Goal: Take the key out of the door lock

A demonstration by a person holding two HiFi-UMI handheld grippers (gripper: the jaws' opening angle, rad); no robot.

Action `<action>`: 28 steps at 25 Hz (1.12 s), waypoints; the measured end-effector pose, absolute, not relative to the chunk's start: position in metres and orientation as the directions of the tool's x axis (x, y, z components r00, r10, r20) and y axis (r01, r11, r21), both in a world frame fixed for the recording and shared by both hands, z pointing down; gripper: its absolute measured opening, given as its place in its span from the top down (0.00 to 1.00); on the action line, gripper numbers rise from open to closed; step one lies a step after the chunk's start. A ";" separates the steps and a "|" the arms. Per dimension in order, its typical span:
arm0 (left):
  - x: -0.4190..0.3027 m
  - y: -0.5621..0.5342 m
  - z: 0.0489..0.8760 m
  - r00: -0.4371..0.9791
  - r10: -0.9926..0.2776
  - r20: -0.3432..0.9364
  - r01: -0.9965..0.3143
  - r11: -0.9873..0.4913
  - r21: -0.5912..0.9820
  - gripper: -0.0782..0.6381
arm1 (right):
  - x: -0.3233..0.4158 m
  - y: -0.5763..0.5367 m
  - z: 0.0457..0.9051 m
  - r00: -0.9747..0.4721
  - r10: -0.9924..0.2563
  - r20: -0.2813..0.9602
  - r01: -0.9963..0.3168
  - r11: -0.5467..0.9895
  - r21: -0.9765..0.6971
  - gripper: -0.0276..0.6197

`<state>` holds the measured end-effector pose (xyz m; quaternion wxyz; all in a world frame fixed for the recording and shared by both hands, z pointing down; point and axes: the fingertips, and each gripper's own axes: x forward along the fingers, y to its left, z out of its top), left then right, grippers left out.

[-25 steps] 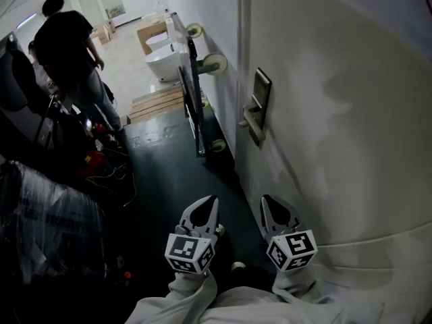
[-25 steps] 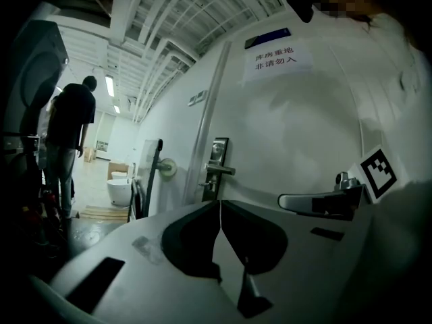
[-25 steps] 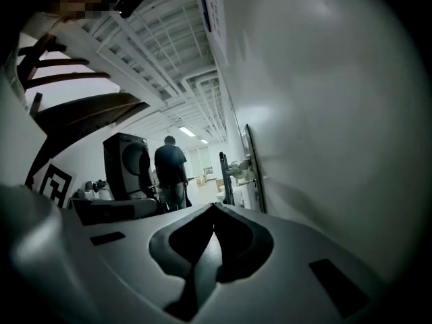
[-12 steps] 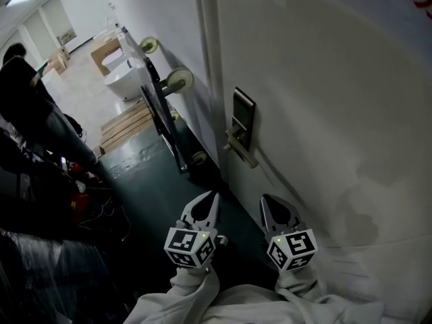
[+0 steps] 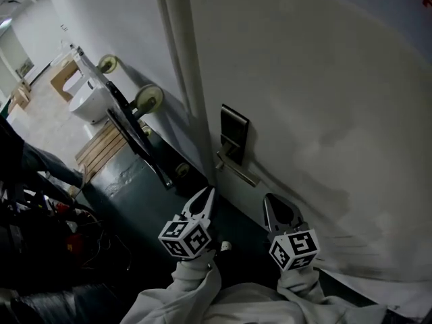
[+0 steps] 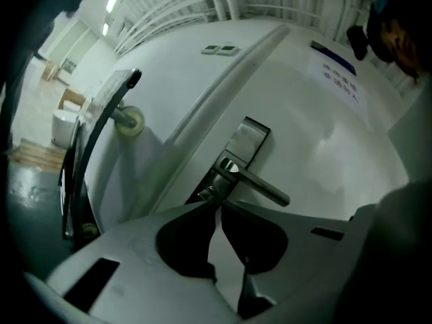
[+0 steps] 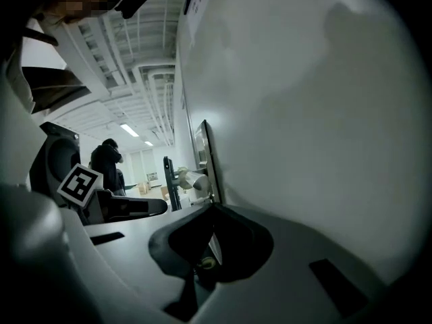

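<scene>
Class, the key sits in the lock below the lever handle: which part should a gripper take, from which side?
Take the key by its protruding head, the small stub below the lever handle. Come straight at the door, under the lever, since it sticks out towards you. How its flats lie is too small to tell.

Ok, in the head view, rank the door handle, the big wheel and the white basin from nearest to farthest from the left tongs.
1. Door handle: on the door, just above and right of the left tongs.
2. Big wheel: up and to the left, against the wall.
3. White basin: farthest left, beyond the wheel.
</scene>
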<state>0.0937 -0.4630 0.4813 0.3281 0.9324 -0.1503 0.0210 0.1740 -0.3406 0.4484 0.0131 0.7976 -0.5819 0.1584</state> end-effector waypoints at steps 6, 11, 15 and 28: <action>0.110 -0.484 0.504 0.983 -0.171 0.070 -0.153 -0.536 0.831 0.87 | 0.179 -0.342 0.458 0.388 -0.872 0.299 -0.883 -0.445 -0.150 0.88; 0.120 -0.488 0.511 0.994 -0.106 0.009 -0.051 -0.402 0.914 0.71 | 0.176 -0.347 0.466 0.424 -0.842 0.335 -0.863 -0.487 -0.132 0.88; 0.130 -0.487 0.514 0.997 -0.075 -0.032 0.006 -0.321 0.947 0.67 | 0.178 -0.344 0.468 0.453 -0.820 0.351 -0.847 -0.519 -0.119 0.88; 0.155 -0.500 0.517 0.991 -0.112 -0.078 0.053 -0.211 0.976 0.69 | 0.176 -0.338 0.465 0.471 -0.806 0.357 -0.841 -0.533 -0.092 0.88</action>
